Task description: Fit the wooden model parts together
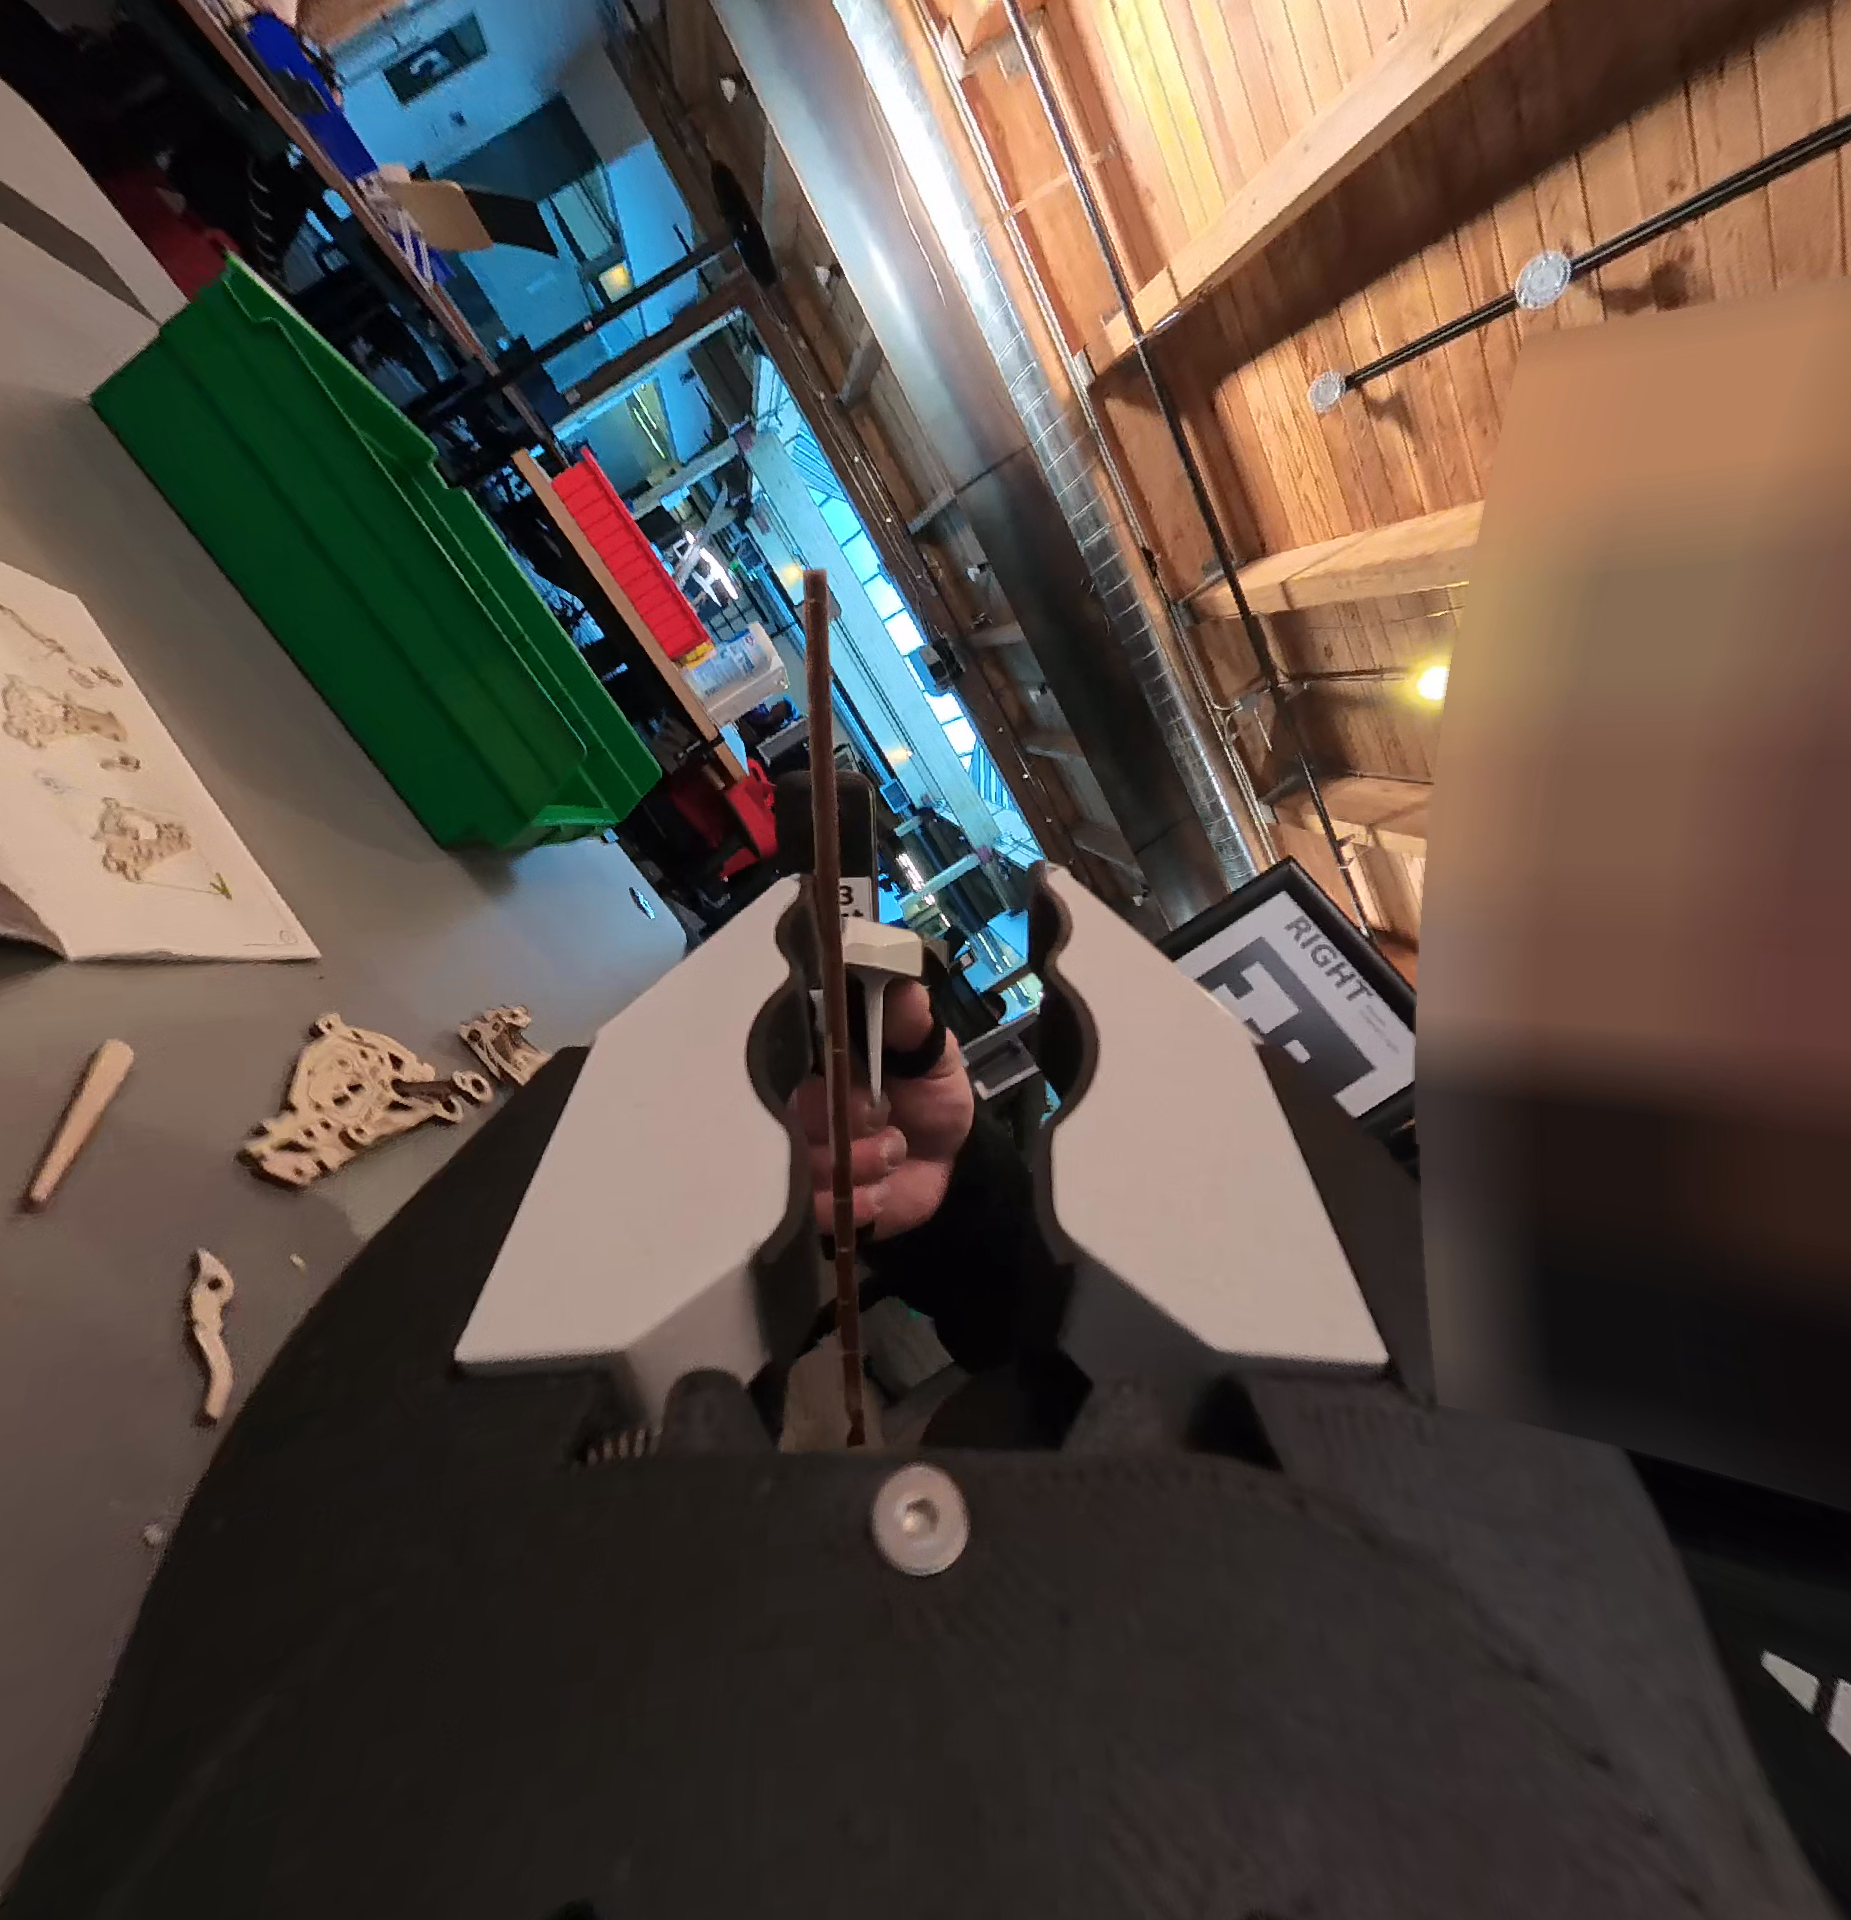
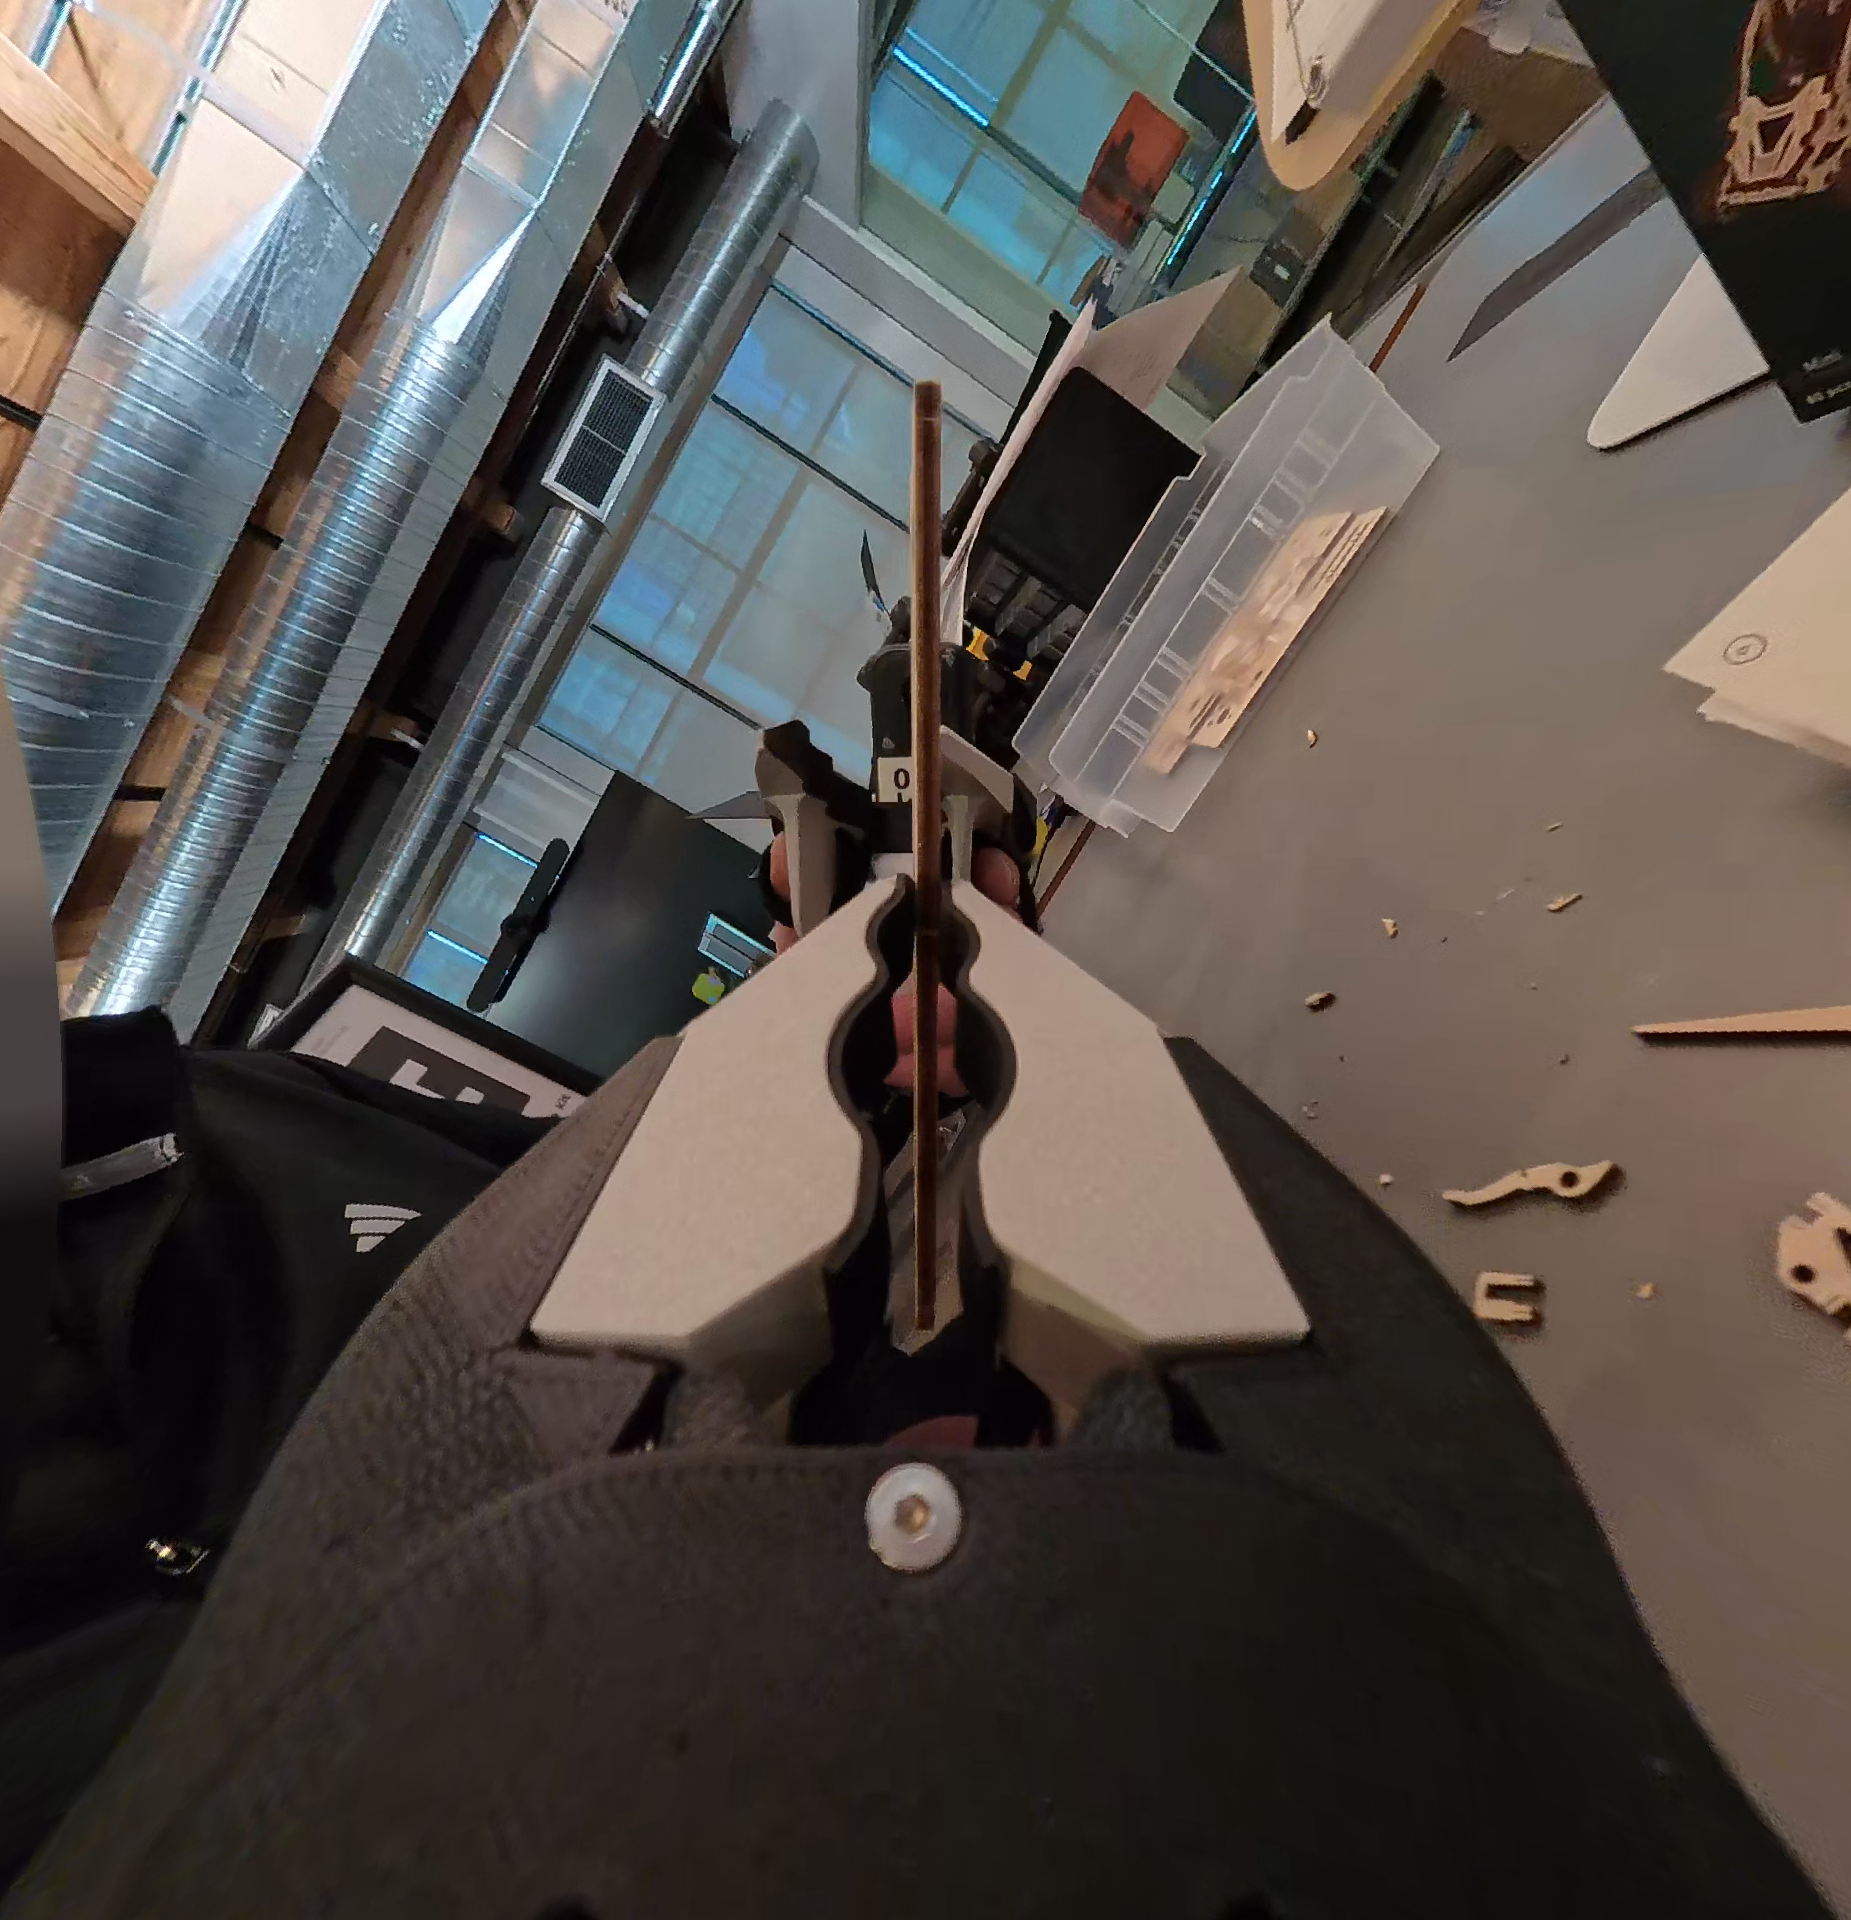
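A thin flat wooden part point(image 2: 926, 571) shows edge-on as a dark brown strip. My right gripper point(image 2: 926, 896) is shut on it, both pads pressed to its faces, and holds it in the air above the grey table point(image 2: 1420, 935). In the left wrist view the same part point(image 1: 822, 727) stands between the fingers of my left gripper point(image 1: 919, 883), close to the left finger point(image 1: 692, 1091) and well clear of the other. My left gripper is open and grips nothing. Each gripper faces the other: the right gripper point(image 1: 879, 951) shows beyond the part, and the left gripper point(image 2: 879, 821) shows with its fingers spread.
A green bin point(image 1: 381, 582), an instruction booklet point(image 1: 100, 790) and loose wooden parts point(image 1: 349, 1101) lie on the table on the left. A clear plastic box point(image 2: 1233, 592), papers point(image 2: 1804, 644), a wooden wedge point(image 2: 1762, 1023) and small cut pieces point(image 2: 1534, 1184) lie on the right. Spacing between my two grippers at the tips: around 7 centimeters.
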The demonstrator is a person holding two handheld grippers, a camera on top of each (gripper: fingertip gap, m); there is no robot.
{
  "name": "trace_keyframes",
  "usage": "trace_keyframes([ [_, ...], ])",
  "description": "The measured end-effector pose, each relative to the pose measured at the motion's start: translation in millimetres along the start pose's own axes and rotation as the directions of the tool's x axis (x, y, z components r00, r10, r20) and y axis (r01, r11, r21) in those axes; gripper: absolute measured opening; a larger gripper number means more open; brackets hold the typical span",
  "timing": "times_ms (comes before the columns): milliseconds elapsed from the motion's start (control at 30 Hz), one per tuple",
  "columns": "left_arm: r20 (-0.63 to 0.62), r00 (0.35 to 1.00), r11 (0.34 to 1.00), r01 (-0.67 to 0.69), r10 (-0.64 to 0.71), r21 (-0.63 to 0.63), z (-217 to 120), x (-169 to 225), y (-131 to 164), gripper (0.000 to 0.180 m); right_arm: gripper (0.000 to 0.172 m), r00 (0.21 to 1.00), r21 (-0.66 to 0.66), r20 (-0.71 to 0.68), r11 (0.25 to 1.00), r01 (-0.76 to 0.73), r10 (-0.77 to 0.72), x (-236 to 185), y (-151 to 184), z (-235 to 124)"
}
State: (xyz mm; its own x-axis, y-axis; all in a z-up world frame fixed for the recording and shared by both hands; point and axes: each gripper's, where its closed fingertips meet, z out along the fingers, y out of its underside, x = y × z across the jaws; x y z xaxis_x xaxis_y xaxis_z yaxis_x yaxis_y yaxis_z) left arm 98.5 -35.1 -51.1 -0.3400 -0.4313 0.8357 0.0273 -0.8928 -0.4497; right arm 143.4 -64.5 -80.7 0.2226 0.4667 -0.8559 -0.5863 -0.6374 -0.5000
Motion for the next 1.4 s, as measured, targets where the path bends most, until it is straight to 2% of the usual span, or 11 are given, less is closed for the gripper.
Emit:
trace_keyframes([
  [167, 0.001, 1.0, 0.998, 0.025, -0.025, 0.057, -11, 9, 4, 0.038, 0.001, 0.998, 0.055, 0.012, 0.997, -0.058, 0.057, -8, 12, 8],
  [400, 0.065, 0.996, 0.995, 0.056, -0.062, 0.087, -35, -6, 9, 0.037, 0.0, 0.989, 0.106, 0.014, 0.983, -0.151, 0.15, 7, 39, 17],
  [600, 0.116, 0.988, 0.991, 0.094, -0.105, 0.096, -53, -21, 25, 0.029, 0.0, 0.985, 0.087, -0.011, 0.981, -0.173, 0.175, 19, 56, 25],
  [967, 0.134, 0.981, 0.981, 0.116, -0.137, 0.153, -76, -26, 27, 0.034, 0.001, 0.977, 0.049, -0.003, 0.976, -0.211, 0.212, 31, 76, 37],
  [1133, 0.226, 0.973, 0.993, 0.025, -0.05, 0.114, -95, -23, 38, 0.002, 0.003, 0.988, -0.037, -0.009, 0.988, -0.153, 0.153, 22, 90, 53],
  [1267, 0.277, 0.961, 0.993, -0.045, 0.014, 0.107, -126, -12, 40, 0.0, 0.005, 0.998, -0.165, 0.007, 0.984, -0.063, 0.065, 6, 116, 76],
  [1333, 0.309, 0.95, 0.99, -0.075, 0.034, 0.12, -145, -9, 38, 0.0, 0.019, 0.999, -0.226, 0.013, 0.973, -0.041, 0.045, 2, 129, 85],
  [1400, 0.341, 0.94, 0.983, -0.087, 0.026, 0.164, -167, -9, 30, 0.0, 0.026, 1.0, -0.263, 0.014, 0.965, -0.015, 0.019, 0, 137, 90],
])
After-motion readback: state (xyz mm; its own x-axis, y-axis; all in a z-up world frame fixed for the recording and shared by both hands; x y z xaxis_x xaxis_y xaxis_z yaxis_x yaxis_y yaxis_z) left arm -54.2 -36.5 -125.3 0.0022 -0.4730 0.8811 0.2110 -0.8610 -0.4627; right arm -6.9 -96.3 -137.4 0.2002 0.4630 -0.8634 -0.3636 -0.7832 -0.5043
